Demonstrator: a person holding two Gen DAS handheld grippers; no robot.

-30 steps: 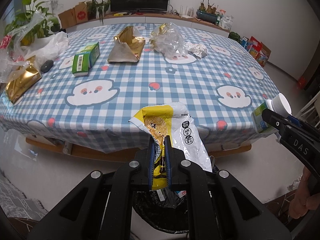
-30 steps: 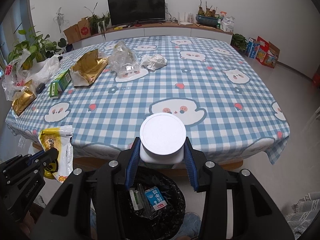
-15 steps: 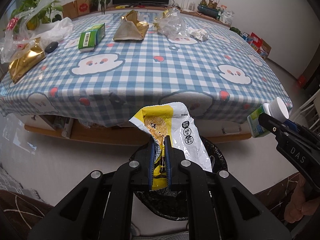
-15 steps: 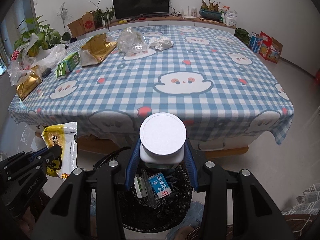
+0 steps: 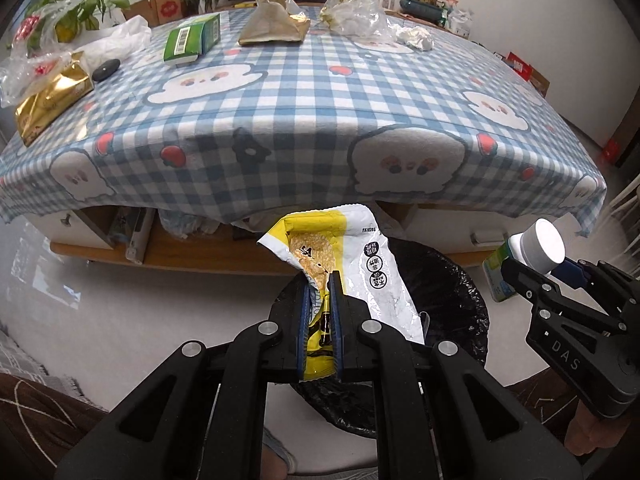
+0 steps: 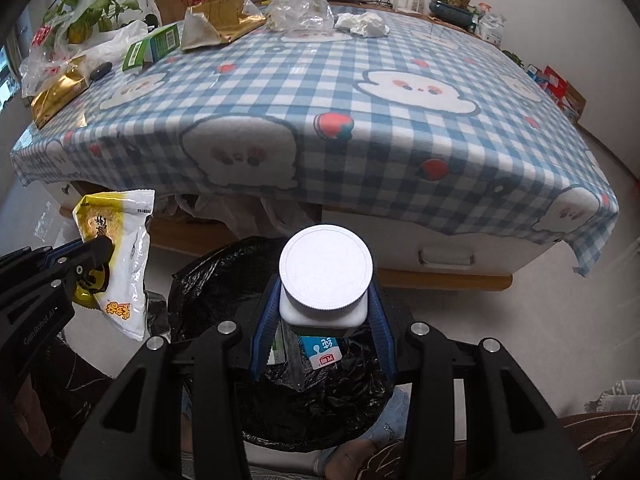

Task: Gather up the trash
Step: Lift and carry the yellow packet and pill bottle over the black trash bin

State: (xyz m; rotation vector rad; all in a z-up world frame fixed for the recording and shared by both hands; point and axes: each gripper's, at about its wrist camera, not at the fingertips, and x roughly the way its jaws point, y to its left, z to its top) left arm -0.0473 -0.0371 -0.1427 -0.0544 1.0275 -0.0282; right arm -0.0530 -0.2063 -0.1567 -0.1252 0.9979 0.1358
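My left gripper (image 5: pixel 320 280) is shut on a yellow and white snack wrapper (image 5: pixel 360 256), which hangs over the black-lined trash bin (image 5: pixel 452 280) on the floor. In the right wrist view the same wrapper (image 6: pixel 120 248) shows at the left. My right gripper (image 6: pixel 326 284) is shut on a white-capped bottle (image 6: pixel 326 268) held right above the trash bin (image 6: pixel 320 400), where a blue milk carton (image 6: pixel 322 350) lies. The bottle (image 5: pixel 536 248) with its green label also appears at the right of the left wrist view.
The table with the blue checked cloth (image 6: pixel 360 120) stands just beyond the bin. On it lie a green box (image 5: pixel 192 40), gold foil bags (image 5: pixel 276 20), a clear plastic bag (image 5: pixel 356 12), crumpled tissue (image 5: pixel 416 36) and a gold pack (image 5: pixel 52 96). A person's knees are below.
Both grippers have sunk below the table edge with their loads. The bin now lies directly under them and the tabletop has risen in both views.
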